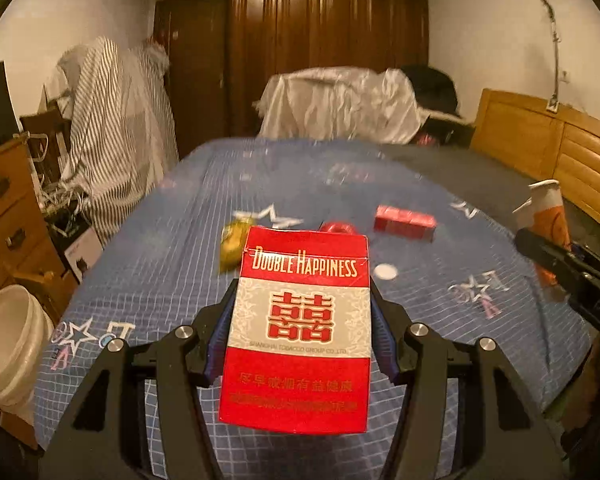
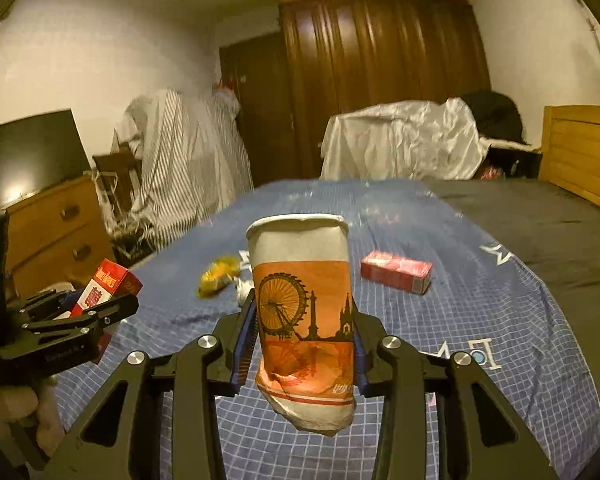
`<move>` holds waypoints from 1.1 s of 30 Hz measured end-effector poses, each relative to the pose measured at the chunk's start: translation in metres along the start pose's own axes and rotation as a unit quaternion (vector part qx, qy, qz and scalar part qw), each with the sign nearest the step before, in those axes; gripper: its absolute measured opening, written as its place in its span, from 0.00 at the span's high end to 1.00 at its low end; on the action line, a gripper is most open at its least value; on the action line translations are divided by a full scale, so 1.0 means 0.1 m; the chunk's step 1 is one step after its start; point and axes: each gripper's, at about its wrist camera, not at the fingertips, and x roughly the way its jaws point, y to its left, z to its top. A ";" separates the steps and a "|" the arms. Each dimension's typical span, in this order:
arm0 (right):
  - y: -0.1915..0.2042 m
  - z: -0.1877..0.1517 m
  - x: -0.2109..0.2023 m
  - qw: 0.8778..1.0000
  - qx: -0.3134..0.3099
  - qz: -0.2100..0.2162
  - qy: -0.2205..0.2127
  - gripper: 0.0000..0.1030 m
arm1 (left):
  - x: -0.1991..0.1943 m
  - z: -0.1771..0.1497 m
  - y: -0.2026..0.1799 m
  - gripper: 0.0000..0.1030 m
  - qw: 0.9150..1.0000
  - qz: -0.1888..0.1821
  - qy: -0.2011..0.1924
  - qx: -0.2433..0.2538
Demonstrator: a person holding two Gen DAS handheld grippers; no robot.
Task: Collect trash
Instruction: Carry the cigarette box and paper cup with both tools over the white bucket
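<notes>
My left gripper (image 1: 300, 320) is shut on a red and white cigarette pack (image 1: 300, 332), held upright above the bed; the same pack (image 2: 108, 284) and gripper (image 2: 72, 312) show at the left of the right wrist view. My right gripper (image 2: 304, 332) is shut on a crumpled orange and white paper cup (image 2: 304, 320), also lifted over the bed; the cup (image 1: 548, 216) shows at the right edge of the left wrist view. On the blue checked bedsheet (image 1: 160, 264) lie a red carton (image 1: 405, 222), a yellow wrapper (image 1: 232, 244), a red ring-shaped piece (image 1: 340, 227) and a white cap (image 1: 385, 271).
A white bucket (image 1: 8, 340) stands on the floor at the left, beside a wooden drawer chest (image 1: 8, 200). Cloth-covered furniture (image 1: 340, 104) and a dark wardrobe (image 1: 328, 40) lie beyond the bed. A wooden headboard (image 1: 560, 152) runs along the right.
</notes>
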 end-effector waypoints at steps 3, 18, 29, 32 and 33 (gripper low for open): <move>0.02 -0.01 -0.22 1.000 -0.001 -0.004 -0.013 0.60 | -0.15 -0.01 -0.12 0.46 1.000 -0.004 -0.023 0.007; 0.04 -0.07 -0.85 0.998 -0.011 -0.034 -0.049 0.60 | -0.39 0.03 -0.37 0.46 0.998 -0.013 -0.068 0.011; 0.01 -0.07 -0.87 0.998 -0.015 -0.030 -0.044 0.60 | -0.40 0.05 -0.34 0.46 0.997 -0.019 -0.068 0.009; 0.08 -0.05 -0.82 0.999 -0.018 -0.019 -0.042 0.60 | -0.39 0.07 -0.30 0.46 0.998 -0.013 -0.066 0.007; 0.11 -0.02 -0.80 0.999 -0.019 -0.013 -0.041 0.60 | -0.39 0.08 -0.26 0.46 0.998 -0.008 -0.067 0.003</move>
